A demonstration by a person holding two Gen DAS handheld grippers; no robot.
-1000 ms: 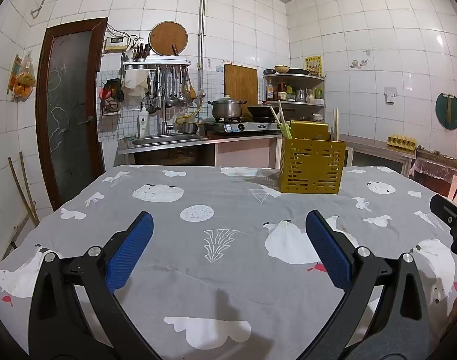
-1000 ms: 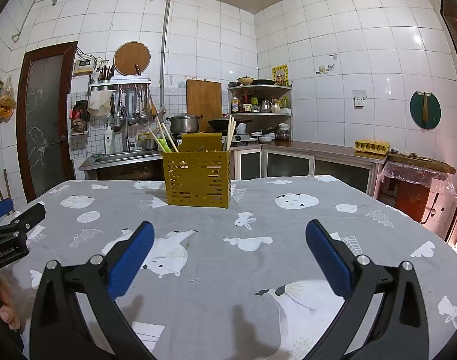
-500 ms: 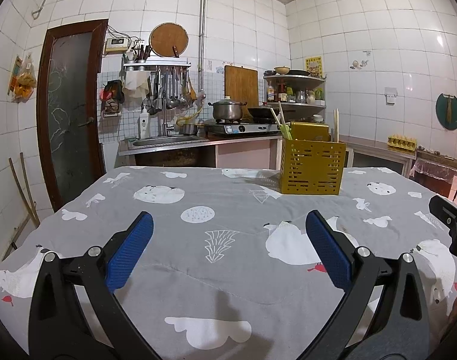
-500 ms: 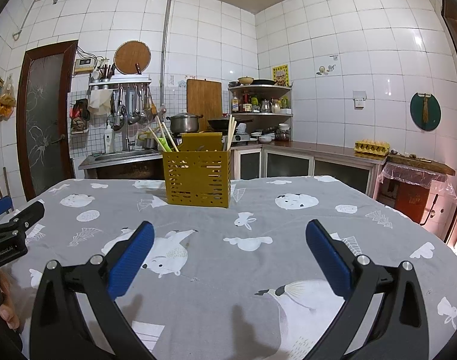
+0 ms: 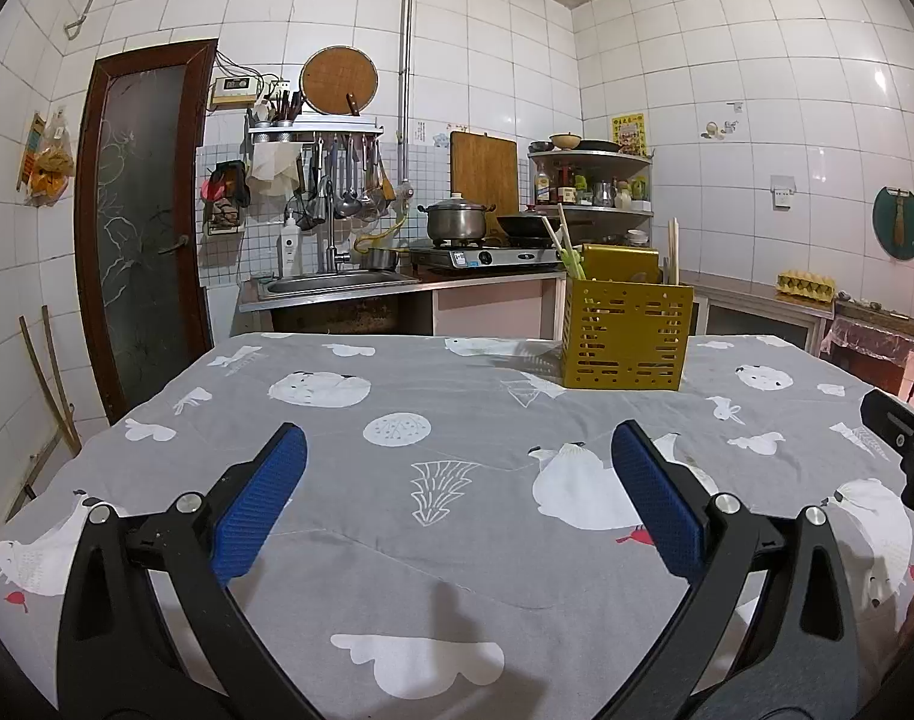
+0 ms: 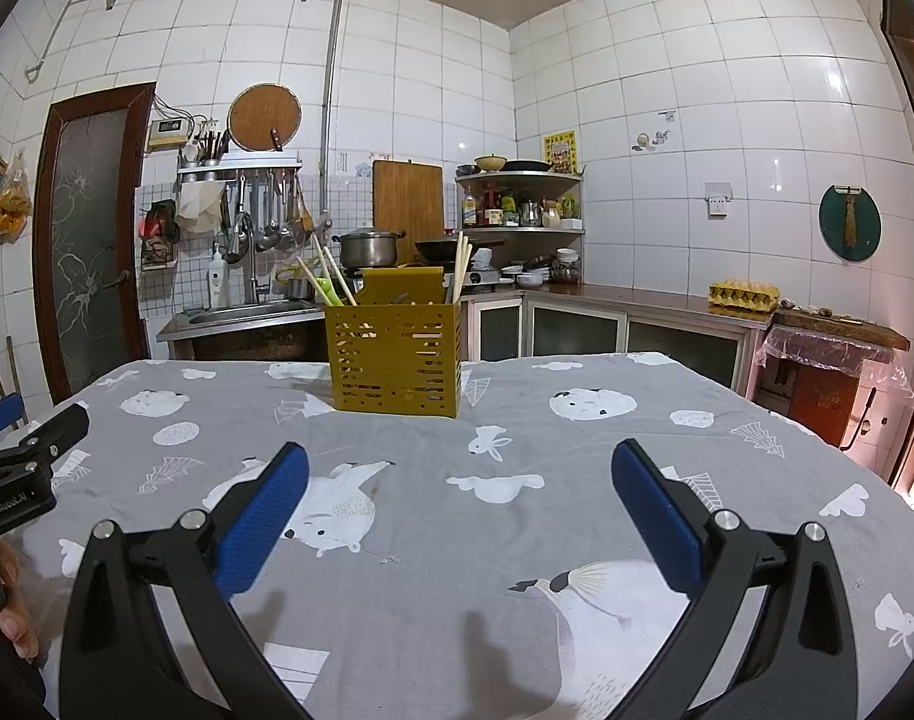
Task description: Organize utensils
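Left wrist view: the left claw point(image 5: 457, 480) hovers low over the desk point(image 5: 457, 552), which is draped in a grey animal-print cloth; its blue pads point(image 5: 258, 504) stand wide apart, released and holding nothing. The yellow utensil caddy point(image 5: 628, 336) stands upright at the far side of the desk, right of centre, with chopsticks point(image 5: 673, 249) and a green-handled utensil point(image 5: 574, 263) rising from it. The tip of the right claw point(image 5: 895, 426) enters at the right edge.

Right wrist view: the right claw point(image 6: 460, 483), likewise released and empty, faces the caddy point(image 6: 393, 363) almost head-on, well apart from it. No loose utensils show on the cloth. Judged stage: the sorting appears complete, or not begun. Any next move calls for reaching forward to the caddy.
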